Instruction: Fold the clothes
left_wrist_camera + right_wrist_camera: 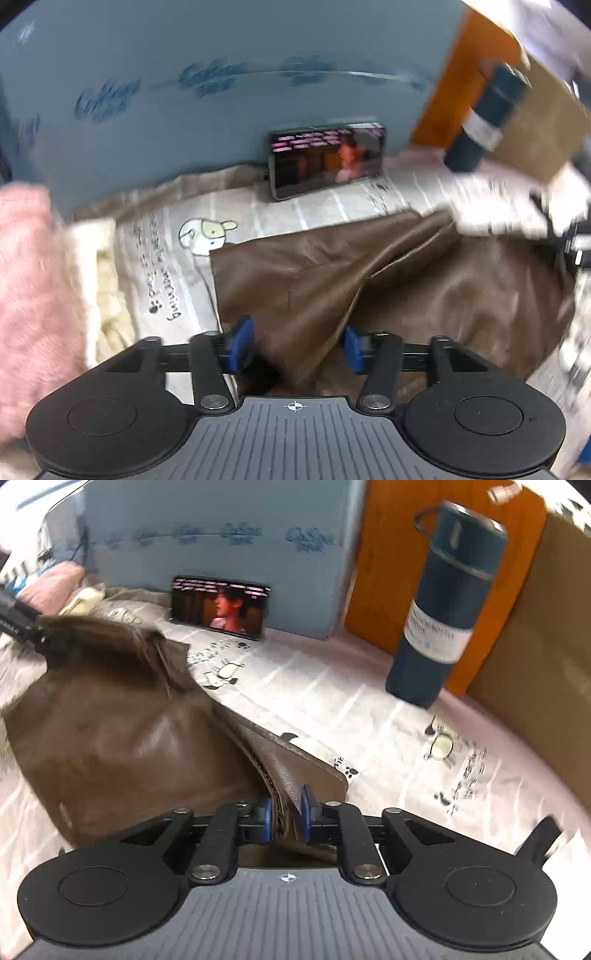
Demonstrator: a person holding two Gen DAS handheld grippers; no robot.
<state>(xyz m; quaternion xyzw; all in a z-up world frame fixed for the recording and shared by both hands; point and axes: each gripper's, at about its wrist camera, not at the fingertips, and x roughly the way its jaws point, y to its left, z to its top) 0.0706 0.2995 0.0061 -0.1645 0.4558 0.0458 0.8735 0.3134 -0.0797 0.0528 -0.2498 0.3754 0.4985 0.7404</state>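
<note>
The brown jacket [122, 723] is only partly folded, bunched up between the tightly pinching right gripper [287, 818] and the wider-spread left gripper [295, 347], which has cloth between its fingers.

Brown garment [122, 731], cartoon-printed white sheet [332, 709]

A white cloth with little cartoon animals [332, 701] covered the desk. On it lay a brown garment [122, 738], a blue bottle [439, 624] standing up, a phone [219, 607] leaning, and pink [33, 295] and cream clothes [107, 291].
</note>
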